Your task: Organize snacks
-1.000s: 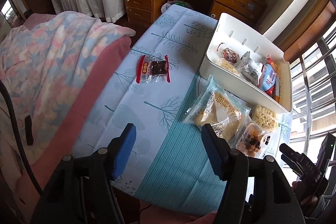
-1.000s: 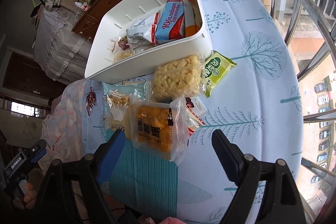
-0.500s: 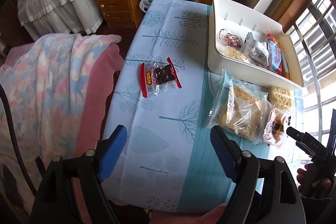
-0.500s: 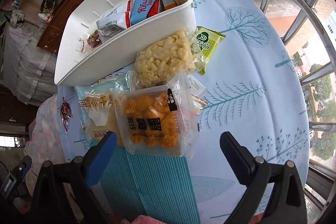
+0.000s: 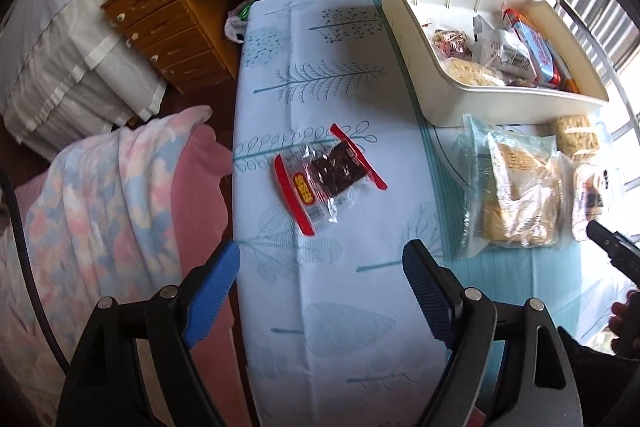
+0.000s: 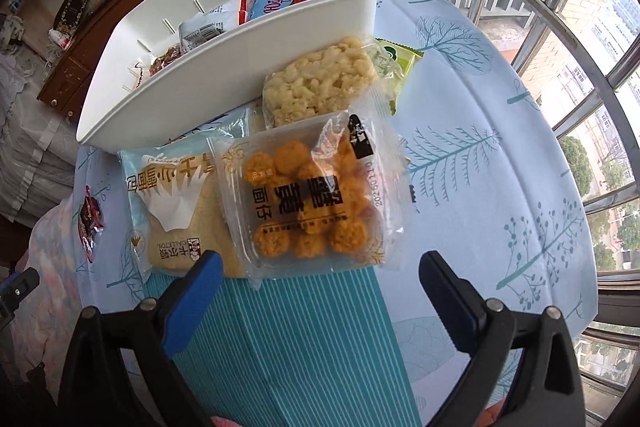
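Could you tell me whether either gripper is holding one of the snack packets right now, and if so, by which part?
Neither holds anything. The left gripper is open above the red-edged packet, and the right gripper is open just short of the orange snack packet.

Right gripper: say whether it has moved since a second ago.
Yes. The right gripper has closed in on the orange snack pack, which sits larger and nearer its fingers.

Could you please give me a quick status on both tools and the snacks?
Left tool open, above red-edged snack. Right tool open, facing orange-puff pack. White bin part-filled. Nothing obstructing.
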`<state>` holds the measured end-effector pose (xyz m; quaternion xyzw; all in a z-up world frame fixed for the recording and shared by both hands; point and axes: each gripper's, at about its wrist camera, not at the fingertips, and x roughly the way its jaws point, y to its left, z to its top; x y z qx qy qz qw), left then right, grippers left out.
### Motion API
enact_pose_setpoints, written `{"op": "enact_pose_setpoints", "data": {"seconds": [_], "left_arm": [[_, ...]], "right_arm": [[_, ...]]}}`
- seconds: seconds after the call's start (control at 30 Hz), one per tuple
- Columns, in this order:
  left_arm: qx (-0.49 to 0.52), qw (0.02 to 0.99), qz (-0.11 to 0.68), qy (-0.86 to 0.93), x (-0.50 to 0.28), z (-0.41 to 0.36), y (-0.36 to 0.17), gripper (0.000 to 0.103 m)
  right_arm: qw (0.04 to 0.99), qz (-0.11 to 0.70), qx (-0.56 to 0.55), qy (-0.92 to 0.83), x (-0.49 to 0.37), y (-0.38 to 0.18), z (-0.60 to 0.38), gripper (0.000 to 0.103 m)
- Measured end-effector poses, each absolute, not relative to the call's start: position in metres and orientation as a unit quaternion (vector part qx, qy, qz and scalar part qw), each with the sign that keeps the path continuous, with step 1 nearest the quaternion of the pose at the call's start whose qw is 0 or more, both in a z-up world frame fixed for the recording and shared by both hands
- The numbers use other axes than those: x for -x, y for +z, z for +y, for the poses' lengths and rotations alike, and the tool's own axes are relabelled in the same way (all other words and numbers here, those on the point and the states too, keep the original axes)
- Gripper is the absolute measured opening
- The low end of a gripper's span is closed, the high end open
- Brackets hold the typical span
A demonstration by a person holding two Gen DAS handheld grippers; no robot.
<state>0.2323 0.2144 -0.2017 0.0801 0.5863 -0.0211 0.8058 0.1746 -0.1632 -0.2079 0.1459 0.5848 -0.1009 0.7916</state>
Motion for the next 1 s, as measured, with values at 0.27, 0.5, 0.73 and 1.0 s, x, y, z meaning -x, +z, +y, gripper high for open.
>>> {"op": "enact_pose_setpoints", "data": {"seconds": [0.27,0.5,0.73,1.0], "left_arm": [[-0.136,0.798,0.583,-0.069,-0.268,0.209,-0.24,0.083],[-0.159,0.783,0.595,-0.089,-0.298,0.202,-0.28,0.083],[-0.15,0.768,0.615,-0.092,-0.317,0.207,-0.304,0.083],[-0.123,0.771,0.618,-0.098,-0.331,0.214,-0.312,0.083]], "right_arm": [[0.801,0.576,-0.109,-0.123,-0.181,-0.219,-0.148,0.103],[0.796,0.585,-0.078,-0.135,-0.197,-0.234,-0.144,0.103],[0.79,0.594,-0.055,-0.142,-0.21,-0.244,-0.143,0.103],[0.792,0.593,-0.037,-0.141,-0.223,-0.251,-0.153,0.103]]}}
